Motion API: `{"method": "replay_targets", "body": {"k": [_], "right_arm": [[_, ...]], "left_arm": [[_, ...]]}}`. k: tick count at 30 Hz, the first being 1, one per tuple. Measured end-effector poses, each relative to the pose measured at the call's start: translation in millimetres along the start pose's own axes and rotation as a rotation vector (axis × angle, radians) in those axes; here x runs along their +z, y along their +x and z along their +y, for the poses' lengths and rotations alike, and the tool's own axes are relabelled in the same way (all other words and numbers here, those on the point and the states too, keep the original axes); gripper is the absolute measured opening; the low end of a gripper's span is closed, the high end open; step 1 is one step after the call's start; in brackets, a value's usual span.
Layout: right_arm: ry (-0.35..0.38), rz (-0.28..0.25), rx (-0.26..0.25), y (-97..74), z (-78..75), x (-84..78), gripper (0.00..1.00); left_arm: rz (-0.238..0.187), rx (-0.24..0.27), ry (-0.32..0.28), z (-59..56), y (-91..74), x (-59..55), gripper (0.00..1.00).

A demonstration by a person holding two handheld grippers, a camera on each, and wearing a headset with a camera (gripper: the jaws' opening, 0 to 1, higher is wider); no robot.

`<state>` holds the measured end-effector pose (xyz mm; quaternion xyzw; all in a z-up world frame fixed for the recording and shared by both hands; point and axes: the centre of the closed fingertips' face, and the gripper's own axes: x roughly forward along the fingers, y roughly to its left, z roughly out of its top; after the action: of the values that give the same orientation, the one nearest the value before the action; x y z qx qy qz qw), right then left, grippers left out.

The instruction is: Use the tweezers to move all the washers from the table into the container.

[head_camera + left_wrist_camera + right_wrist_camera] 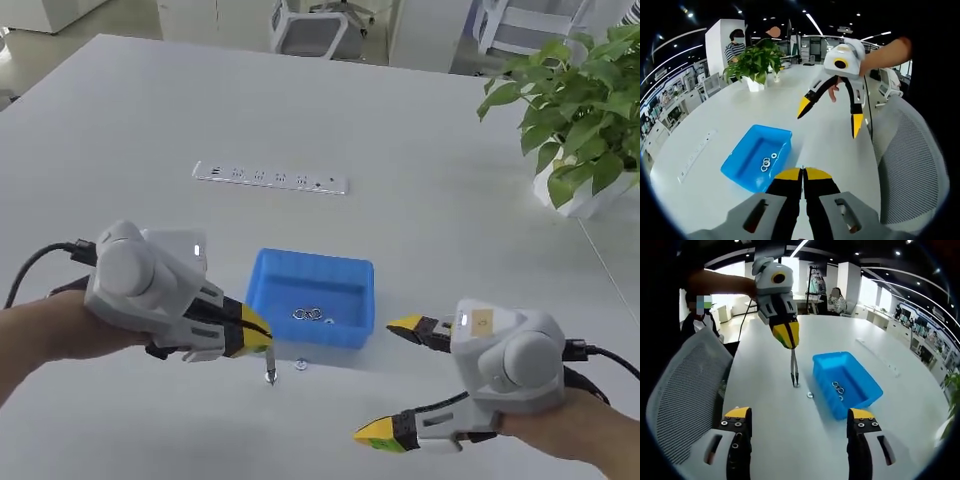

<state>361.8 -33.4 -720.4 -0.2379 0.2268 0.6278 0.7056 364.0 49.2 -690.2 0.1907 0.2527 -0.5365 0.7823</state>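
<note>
the big table [300,110] has a blue box [300,338] with some washers [311,316] in it. the left gripper [258,336] is pressed together, pinching the tweezers [270,374]. the right gripper [388,378] is spread wide, holding nothing. one washer [302,365] lies on the table, just beside the box. best to move the tips over it slowly.

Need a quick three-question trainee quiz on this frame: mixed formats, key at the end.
1. True or false: the left gripper is shut on the thin metal tweezers.
2. Fill in: the jaws of the right gripper stand ___.
3. The lone small metal washer lies: A, between the tweezers' tips; B, on the white table beside the blue plastic container; C, in the right gripper.
Key: 1 true; 2 open; 3 B.
</note>
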Motion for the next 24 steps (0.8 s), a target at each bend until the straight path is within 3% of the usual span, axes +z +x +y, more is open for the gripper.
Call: {"method": "replay_targets", "body": {"k": [8,24], "right_arm": [[-0.060,-0.024,0.052,21.2,0.8,14.7,0.68],[-0.151,-0.026,0.153,66.9,5.1,32.5,0.38]], "left_arm": [[-0.001,-0.017,-0.013,3.2,2.0,-0.6,0.04],[0.009,-0.036,-0.002,2.7,2.0,-2.4,0.04]]}}
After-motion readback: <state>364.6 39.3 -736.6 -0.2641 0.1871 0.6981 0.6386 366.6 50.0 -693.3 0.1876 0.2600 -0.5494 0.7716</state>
